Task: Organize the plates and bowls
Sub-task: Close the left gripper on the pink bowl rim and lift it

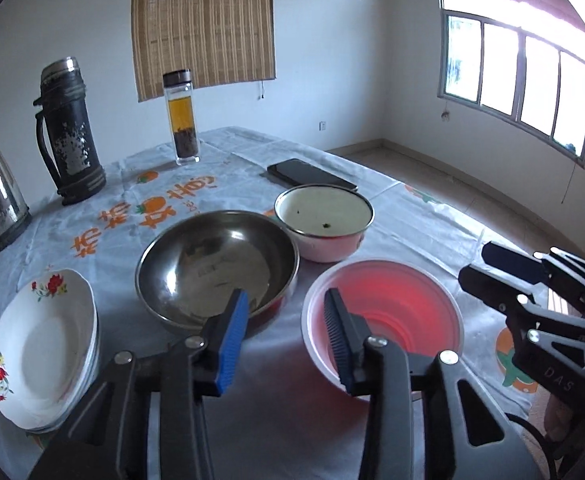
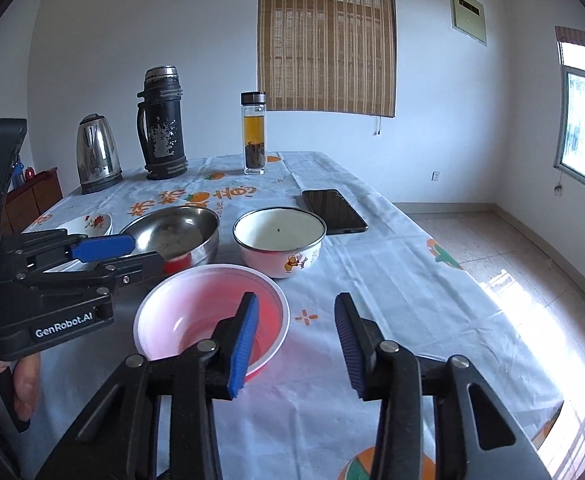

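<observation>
Both the left gripper [image 1: 286, 326] and right gripper [image 2: 296, 336] hover with jaws partly open, holding nothing. On the tabletop [image 2: 392, 280], the red bowl [image 2: 208, 312] sits nearest. The steel bowl [image 1: 216, 264] lies at its ten o'clock, the enamel bowl [image 1: 324, 220] at twelve, and the stacked plates [image 1: 40, 344] at nine.

Left gripper [image 1: 286, 322] and right gripper [image 2: 296, 330] side by side, tilted downward, jaws parted, nothing between them.
</observation>
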The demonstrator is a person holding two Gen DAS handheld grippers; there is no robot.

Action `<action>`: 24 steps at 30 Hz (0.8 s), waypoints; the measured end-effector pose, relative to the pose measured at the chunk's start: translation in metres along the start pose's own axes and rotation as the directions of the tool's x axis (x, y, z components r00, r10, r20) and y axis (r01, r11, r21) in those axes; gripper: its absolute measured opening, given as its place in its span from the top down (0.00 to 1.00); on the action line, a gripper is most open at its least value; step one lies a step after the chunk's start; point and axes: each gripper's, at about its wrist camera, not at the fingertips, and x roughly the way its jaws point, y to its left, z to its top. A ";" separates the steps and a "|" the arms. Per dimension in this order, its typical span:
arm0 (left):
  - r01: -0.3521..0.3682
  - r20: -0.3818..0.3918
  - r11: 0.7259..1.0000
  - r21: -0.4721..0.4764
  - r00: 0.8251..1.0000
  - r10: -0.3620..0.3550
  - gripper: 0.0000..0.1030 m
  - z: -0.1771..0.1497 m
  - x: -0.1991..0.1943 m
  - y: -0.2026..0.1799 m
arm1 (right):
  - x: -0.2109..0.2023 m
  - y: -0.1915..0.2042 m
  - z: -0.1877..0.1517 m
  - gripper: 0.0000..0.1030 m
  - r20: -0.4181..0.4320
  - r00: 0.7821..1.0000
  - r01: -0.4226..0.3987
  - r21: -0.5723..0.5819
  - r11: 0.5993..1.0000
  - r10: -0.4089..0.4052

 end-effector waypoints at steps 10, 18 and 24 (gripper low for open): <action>0.070 0.012 0.996 -0.048 0.997 -0.070 0.64 -0.006 -0.005 0.004 | 0.020 0.003 -0.006 0.68 -0.049 0.998 -0.026 0.018 1.000 0.027; 0.071 -0.042 0.997 -0.031 0.997 -0.072 0.64 -0.012 0.002 0.002 | 0.023 0.005 -0.009 0.74 -0.064 0.997 -0.032 0.012 0.999 0.033; 0.096 -0.084 0.995 -0.040 0.992 -0.099 0.64 -0.016 0.011 0.002 | 0.026 0.006 -0.012 0.82 -0.076 0.996 -0.044 0.012 0.999 0.045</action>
